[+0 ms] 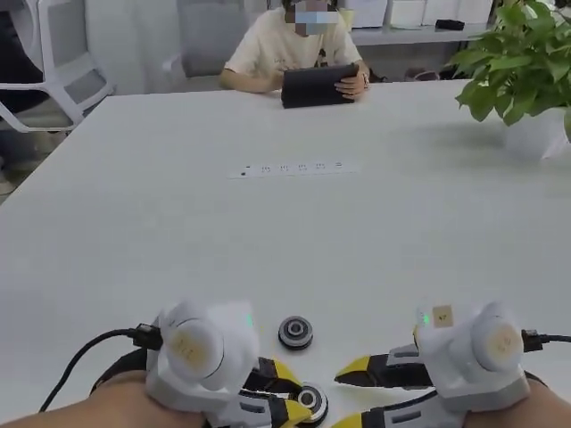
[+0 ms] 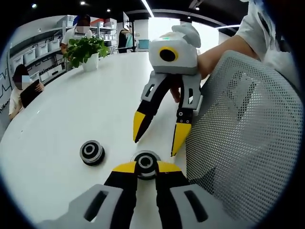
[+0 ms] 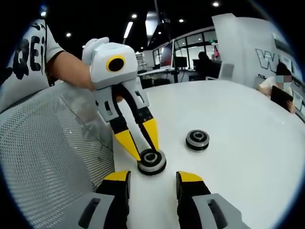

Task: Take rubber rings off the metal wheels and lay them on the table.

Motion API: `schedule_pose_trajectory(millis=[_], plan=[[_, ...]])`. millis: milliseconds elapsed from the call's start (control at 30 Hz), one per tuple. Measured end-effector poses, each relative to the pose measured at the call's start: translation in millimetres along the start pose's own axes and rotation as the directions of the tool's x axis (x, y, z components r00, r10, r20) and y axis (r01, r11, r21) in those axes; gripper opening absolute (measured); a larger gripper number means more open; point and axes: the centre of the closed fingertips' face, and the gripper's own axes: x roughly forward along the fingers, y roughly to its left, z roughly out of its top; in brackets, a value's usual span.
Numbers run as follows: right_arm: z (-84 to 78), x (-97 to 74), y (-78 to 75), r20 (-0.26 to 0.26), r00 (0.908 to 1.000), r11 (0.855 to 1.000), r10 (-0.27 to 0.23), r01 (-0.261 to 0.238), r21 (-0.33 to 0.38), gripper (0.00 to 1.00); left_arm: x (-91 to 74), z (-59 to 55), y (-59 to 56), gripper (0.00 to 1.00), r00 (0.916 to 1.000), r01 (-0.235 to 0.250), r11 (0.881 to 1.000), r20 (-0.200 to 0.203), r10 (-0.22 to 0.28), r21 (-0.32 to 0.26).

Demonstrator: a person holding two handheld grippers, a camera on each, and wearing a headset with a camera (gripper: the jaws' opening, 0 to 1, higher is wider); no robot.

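Observation:
Two metal wheels with black rubber rings around them lie on the white table (image 1: 268,241). One wheel (image 1: 312,401) (image 2: 146,163) (image 3: 151,161) sits at the near edge between the yellow tips of my left gripper (image 1: 293,390) (image 2: 146,167) (image 3: 147,145), which is shut on it. My right gripper (image 1: 350,394) (image 3: 152,177) (image 2: 158,138) faces that wheel from the other side, jaws spread open and empty, tips a little short of it. The second wheel (image 1: 295,332) (image 2: 92,152) (image 3: 197,139) lies free slightly farther out.
A white power strip (image 1: 294,168) lies mid-table. A potted plant (image 1: 522,62) stands at the far right. A person with a dark tablet (image 1: 318,86) sits at the far side. A mesh chair back (image 2: 243,138) is close beside the grippers.

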Motion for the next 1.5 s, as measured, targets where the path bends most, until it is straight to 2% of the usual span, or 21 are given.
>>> schedule_pose_trajectory(millis=[133,333,900,1267,1500], plan=[[-1.2,2.0,0.8,-0.008,1.0000,1.000,0.004,-0.004,0.000,0.35,0.3,-0.2,1.1,0.08,1.0000,-0.005,1.000,0.005,0.005,0.001],[4.0,5.8,1.4,0.014,0.9998,1.000,0.014,-0.014,0.027,0.33,0.9,0.4,1.4,0.08,0.9999,-0.011,1.000,0.012,0.011,0.000],[2.8,20.2,7.0,-0.033,0.9980,0.998,0.054,-0.054,0.011,0.30,2.2,0.2,1.5,0.07,0.9997,-0.022,1.000,0.010,0.022,0.014],[3.3,17.9,4.3,-0.026,0.9991,0.999,0.034,-0.034,0.025,0.23,2.2,-0.4,0.8,0.07,0.9995,-0.030,0.999,0.007,0.029,0.024],[1.5,15.5,4.4,-0.033,0.9992,1.000,0.025,-0.025,0.003,0.20,2.2,-0.6,0.8,0.07,0.9995,-0.031,0.999,0.006,0.031,0.027]])
